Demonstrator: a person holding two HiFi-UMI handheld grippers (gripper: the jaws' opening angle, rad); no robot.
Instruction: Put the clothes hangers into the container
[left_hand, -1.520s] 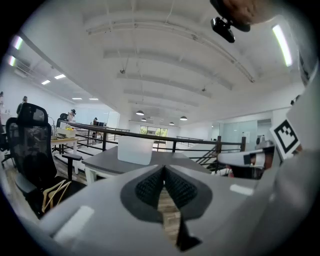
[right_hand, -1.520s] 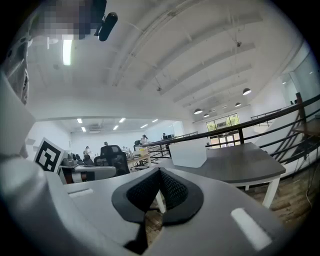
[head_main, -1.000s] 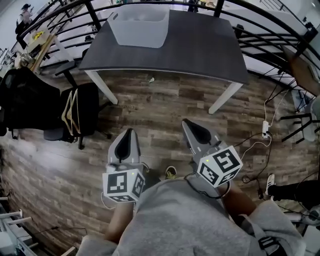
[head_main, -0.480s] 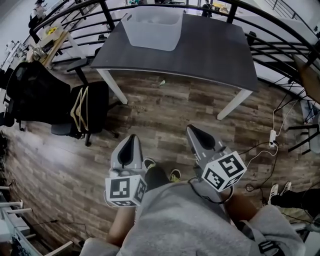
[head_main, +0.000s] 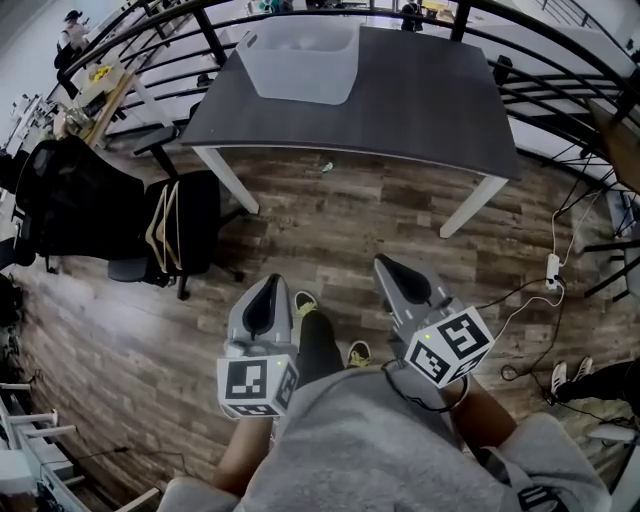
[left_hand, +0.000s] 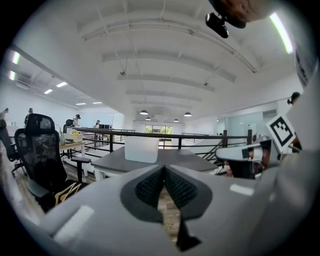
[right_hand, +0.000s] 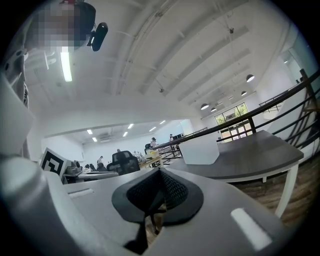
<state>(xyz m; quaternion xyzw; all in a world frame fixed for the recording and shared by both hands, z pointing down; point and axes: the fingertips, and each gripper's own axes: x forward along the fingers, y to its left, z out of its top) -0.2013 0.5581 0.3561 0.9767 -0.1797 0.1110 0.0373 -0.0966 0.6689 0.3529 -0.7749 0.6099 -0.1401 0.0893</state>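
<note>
Left gripper (head_main: 272, 290) and right gripper (head_main: 388, 268) jaws together, white container (head_main: 298, 62) on table (head_main: 420, 110), hangers (head_main: 163, 225) on chair (head_main: 203, 215)

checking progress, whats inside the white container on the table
Nothing shows inside the container: its visible interior looks bare. The near wall covers part of its floor. The hangers rest on the black chair.

open wood floor (head_main: 340, 220) ahead, table (head_main: 420, 100) beyond, office chair (head_main: 70, 200) at left
</note>
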